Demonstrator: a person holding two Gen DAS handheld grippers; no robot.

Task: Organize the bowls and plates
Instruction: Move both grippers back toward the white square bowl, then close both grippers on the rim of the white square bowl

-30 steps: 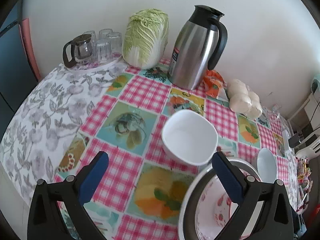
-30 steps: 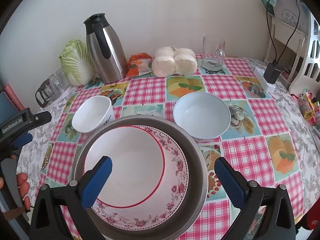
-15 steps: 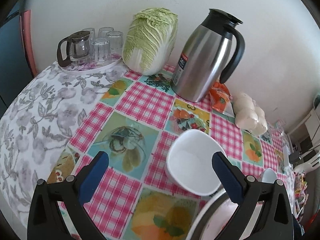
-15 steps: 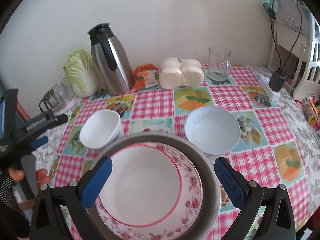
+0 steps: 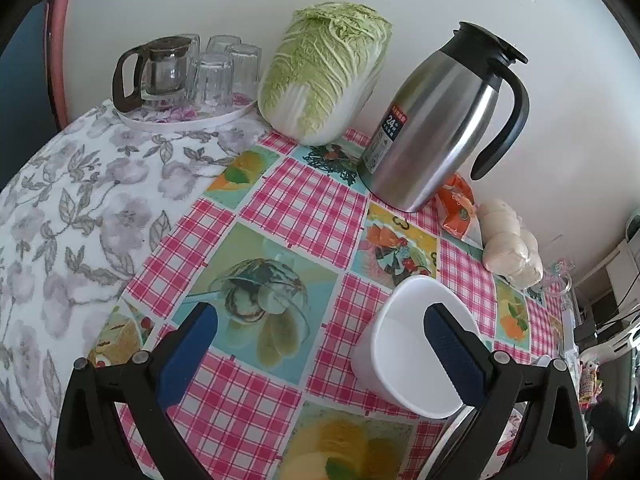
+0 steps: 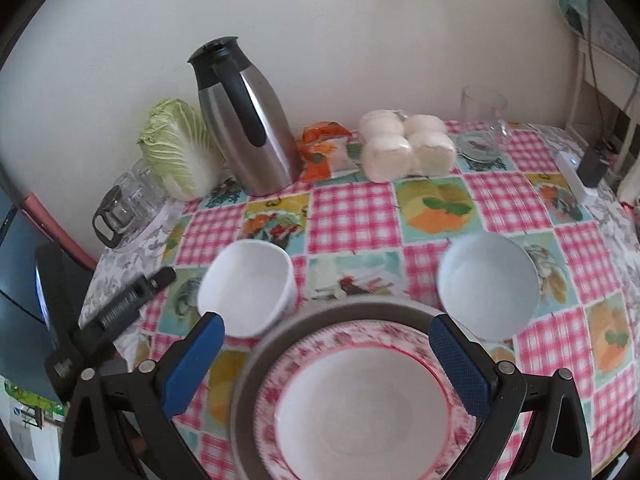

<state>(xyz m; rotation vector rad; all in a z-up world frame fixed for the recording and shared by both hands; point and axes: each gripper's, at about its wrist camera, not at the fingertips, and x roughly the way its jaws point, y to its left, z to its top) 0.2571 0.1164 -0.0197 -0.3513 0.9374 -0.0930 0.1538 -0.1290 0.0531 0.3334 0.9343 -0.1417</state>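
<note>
Both grippers' blue-padded fingers are standing wide apart and holding nothing. The left gripper (image 5: 320, 344) is hanging low beside the white squarish ceramic bowl (image 5: 416, 344), which is sitting next to the flowered red-rimmed plate (image 6: 360, 404). To grasp well, one finger should probably go inside the bowl's rim. The right gripper (image 6: 324, 356) is hovering above the plate, tilted downward.
</note>
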